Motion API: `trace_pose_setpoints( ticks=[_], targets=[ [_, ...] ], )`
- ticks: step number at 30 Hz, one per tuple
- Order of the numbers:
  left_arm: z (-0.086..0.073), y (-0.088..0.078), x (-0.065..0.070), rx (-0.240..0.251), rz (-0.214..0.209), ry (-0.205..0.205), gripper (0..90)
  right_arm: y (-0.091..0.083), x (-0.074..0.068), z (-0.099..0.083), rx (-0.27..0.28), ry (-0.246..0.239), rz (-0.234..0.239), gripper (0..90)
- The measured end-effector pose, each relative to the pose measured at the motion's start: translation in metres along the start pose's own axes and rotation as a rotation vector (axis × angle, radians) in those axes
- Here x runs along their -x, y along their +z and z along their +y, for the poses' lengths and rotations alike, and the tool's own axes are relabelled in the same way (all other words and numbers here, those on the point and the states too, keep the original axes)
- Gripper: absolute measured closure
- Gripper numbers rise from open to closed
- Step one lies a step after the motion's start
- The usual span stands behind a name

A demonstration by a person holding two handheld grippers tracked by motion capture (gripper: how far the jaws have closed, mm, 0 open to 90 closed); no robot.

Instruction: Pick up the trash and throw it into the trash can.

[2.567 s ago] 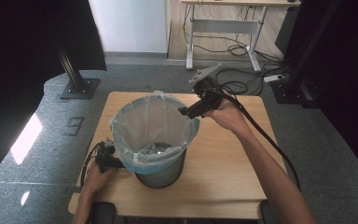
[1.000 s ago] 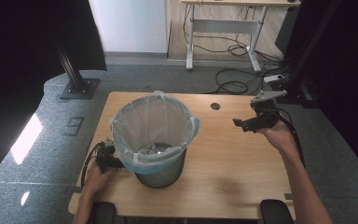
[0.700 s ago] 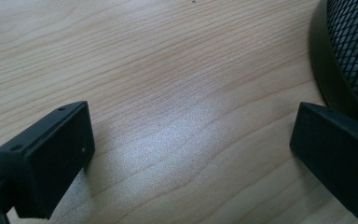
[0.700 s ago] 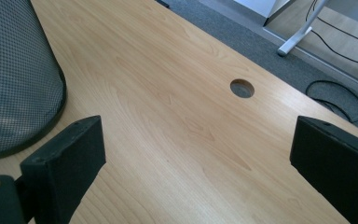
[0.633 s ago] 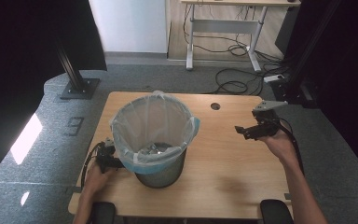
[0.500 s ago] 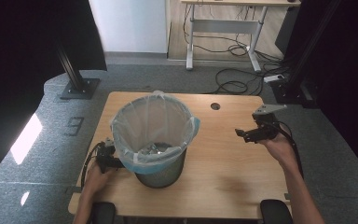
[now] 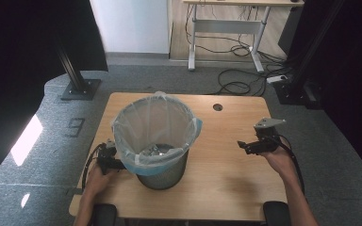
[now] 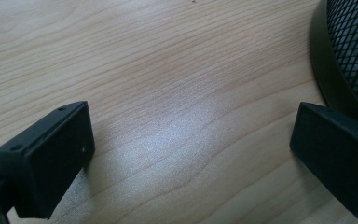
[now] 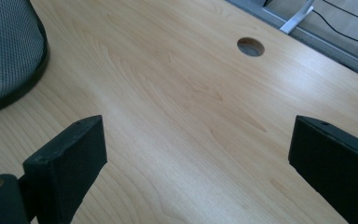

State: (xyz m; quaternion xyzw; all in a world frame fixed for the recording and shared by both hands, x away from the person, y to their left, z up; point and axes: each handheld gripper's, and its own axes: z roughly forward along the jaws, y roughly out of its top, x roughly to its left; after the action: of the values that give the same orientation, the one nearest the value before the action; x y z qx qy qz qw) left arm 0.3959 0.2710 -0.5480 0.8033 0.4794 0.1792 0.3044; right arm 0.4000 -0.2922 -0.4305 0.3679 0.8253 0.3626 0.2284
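We hold both grippers with jaws spread, empty: left gripper [image 7: 107, 157] beside the bin [image 7: 156, 141], right gripper [image 7: 253, 146] near the desk's [image 7: 226, 179] right edge.

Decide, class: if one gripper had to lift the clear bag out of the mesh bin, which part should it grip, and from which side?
Probably the bag's folded-over rim, from above on the right side of the mesh bin. There the plastic hangs loose outside the bin, thin enough to pinch. The right gripper is open, with bare table between it and the bin; the left gripper sits low by the base.
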Motion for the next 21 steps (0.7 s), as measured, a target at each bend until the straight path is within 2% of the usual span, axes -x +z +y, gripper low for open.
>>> trace_pose_setpoints(
  ticks=[6,8,10,16,21],
  targets=[
    [0.0,0.0,0.0,0.0,0.0,0.0,0.0,0.012,-0.008,-0.018,-0.021,-0.014,-0.007,3.5],
    [0.0,0.0,0.0,0.0,0.0,0.0,0.0,0.019,-0.013,-0.029,-0.042,-0.022,-0.015,3.5],
    [0.0,0.0,0.0,0.0,0.0,0.0,0.0,0.021,-0.014,-0.032,-0.047,-0.022,-0.015,3.5],
    [0.0,0.0,0.0,0.0,0.0,0.0,0.0,0.036,-0.022,-0.056,-0.094,-0.02,-0.021,3.4],
    [0.0,0.0,0.0,0.0,0.0,0.0,0.0,0.043,-0.024,-0.07,-0.094,0.004,-0.012,3.4]
  ],
)
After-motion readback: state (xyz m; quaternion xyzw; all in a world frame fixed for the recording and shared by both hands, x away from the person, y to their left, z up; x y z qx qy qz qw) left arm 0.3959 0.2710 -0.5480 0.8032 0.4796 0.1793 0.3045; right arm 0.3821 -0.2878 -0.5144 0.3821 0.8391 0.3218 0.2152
